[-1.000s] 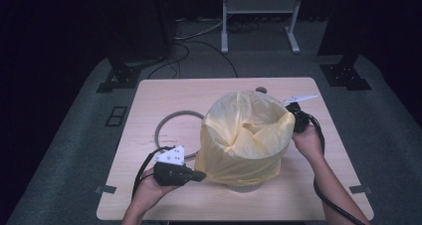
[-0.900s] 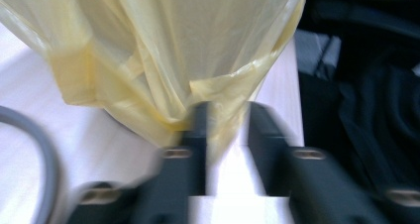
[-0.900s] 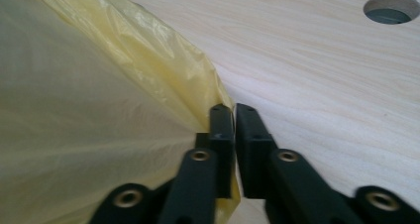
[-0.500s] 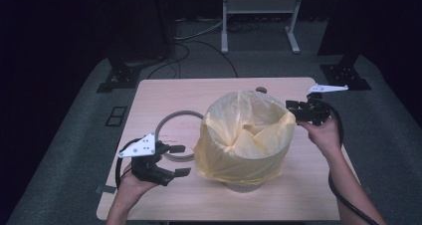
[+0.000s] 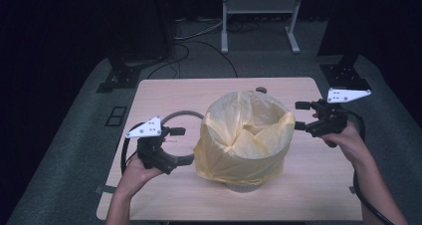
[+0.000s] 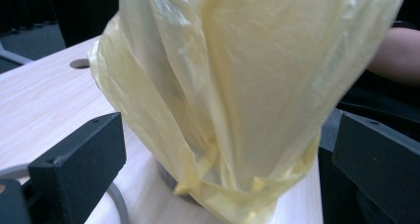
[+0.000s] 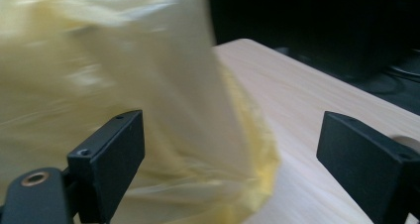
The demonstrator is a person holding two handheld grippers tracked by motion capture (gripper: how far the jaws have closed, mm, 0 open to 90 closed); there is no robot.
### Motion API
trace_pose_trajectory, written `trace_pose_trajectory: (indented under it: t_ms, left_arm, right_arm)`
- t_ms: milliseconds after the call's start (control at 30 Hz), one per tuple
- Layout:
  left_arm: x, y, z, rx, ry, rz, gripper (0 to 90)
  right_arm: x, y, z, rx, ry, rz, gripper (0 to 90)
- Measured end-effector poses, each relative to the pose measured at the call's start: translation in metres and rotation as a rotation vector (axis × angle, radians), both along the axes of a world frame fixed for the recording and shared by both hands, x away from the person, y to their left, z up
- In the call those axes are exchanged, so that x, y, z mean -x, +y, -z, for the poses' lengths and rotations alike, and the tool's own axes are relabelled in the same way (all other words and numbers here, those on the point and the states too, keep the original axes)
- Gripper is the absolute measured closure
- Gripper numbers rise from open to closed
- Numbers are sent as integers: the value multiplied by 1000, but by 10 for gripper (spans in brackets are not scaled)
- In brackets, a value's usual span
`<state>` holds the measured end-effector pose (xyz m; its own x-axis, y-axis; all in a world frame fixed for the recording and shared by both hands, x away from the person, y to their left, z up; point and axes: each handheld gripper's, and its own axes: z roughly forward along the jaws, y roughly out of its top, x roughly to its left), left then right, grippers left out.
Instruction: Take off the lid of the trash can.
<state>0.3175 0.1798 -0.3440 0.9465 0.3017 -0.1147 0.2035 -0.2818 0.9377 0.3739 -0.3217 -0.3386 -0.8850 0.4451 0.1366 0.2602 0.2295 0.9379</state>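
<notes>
Light: my table point(image 5: 308, 185) is evenly lit from above; the floor and room behind fall to near black
Shadows: soft and short beside my bag point(image 5: 246, 140)
Glare: none; the plastic glows pale yellow
Blur: my right gripper view smears the bag point(image 7: 99, 60); my left gripper view is slightly soft
High view: grainy; dim corners

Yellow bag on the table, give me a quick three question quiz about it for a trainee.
1. True or false: the yellow bag lines a bin standing on the table.
2. Which tongs are clamped on the bag? A left tongs B right tongs C neither
3. What lies on the table between the left tongs and the bag?

Key
1. True.
2. C: both sets of tongs stand open, apart from the bag, having just opened.
3. A grey ring.
</notes>
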Motion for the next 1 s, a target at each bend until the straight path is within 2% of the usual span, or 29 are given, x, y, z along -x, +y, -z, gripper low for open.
trace_pose_trajectory:
  t_ms: [100,133,267,400,467,633,700,733,767,933,1000]
  left_arm:
    - [-6,-3,-3,13,-3,8,0]
    - [-6,-3,-3,13,-3,8,0]
    - [-15,-8,-5,36,5,40,0]
    - [-22,-15,-4,51,8,55,0]
    - [-29,-22,-4,53,2,76,0]
    - [-37,-34,-4,54,4,131,0]
    - [-38,-39,-3,47,5,146,0]
    - [-38,-39,-3,47,5,146,0]
    - [-40,-42,-2,38,2,173,0]
    - [-40,-47,-1,41,10,221,0]
    - [-39,-46,-1,40,5,220,0]
  right_arm:
    - [6,0,-1,-1,-5,-48,101]
    - [6,0,-1,-1,-5,-48,101]
    - [22,-2,-2,-15,-9,-126,102]
    - [32,10,-4,4,-24,-183,101]
    - [34,16,-6,0,-32,-210,101]
    - [33,24,-10,-17,-38,-272,99]
    - [33,27,-10,-2,-32,-298,98]
    - [33,27,-10,-2,-32,-298,98]
    - [34,29,-11,2,-36,-298,98]
    - [34,31,-9,-3,-42,-298,97]
    - [34,32,-9,-4,-37,-296,95]
